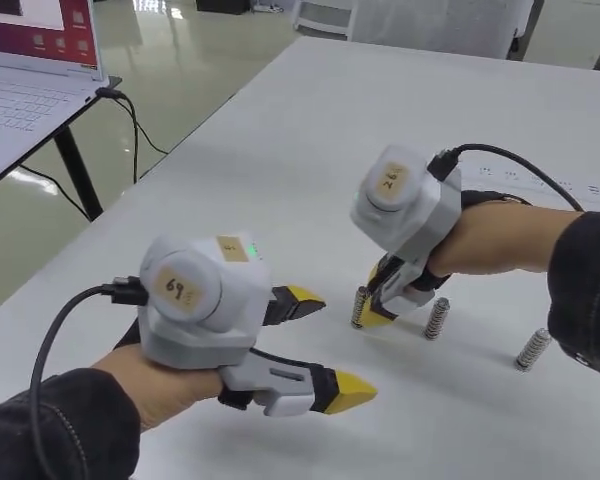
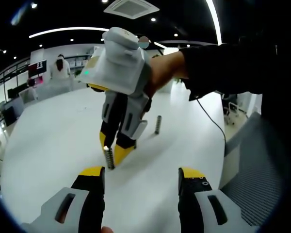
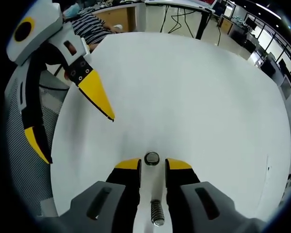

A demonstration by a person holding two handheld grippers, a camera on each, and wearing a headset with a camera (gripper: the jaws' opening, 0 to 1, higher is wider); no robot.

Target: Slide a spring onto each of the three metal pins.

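Observation:
Three springs stand upright on the white table (image 1: 280, 150). My right gripper (image 1: 372, 312) points straight down over the leftmost spring (image 1: 360, 305). From above, that spring's top ring (image 3: 152, 158) sits between the yellow tips of my right gripper (image 3: 152, 164), whose jaws are drawn in close around it. A second spring (image 1: 437, 317) stands just behind the jaws, and a third spring (image 1: 532, 348) further right. My left gripper (image 1: 330, 343) hovers at the lower left, open and holding nothing. In its own view, my left gripper (image 2: 141, 174) faces the right gripper (image 2: 111, 148) and the held spring (image 2: 108, 158).
A laptop (image 1: 30, 60) sits on a side table beyond the table's left edge, with a cable (image 1: 140, 130) hanging from it. Chairs (image 1: 430, 20) stand at the far end. Bare table top stretches ahead of both grippers.

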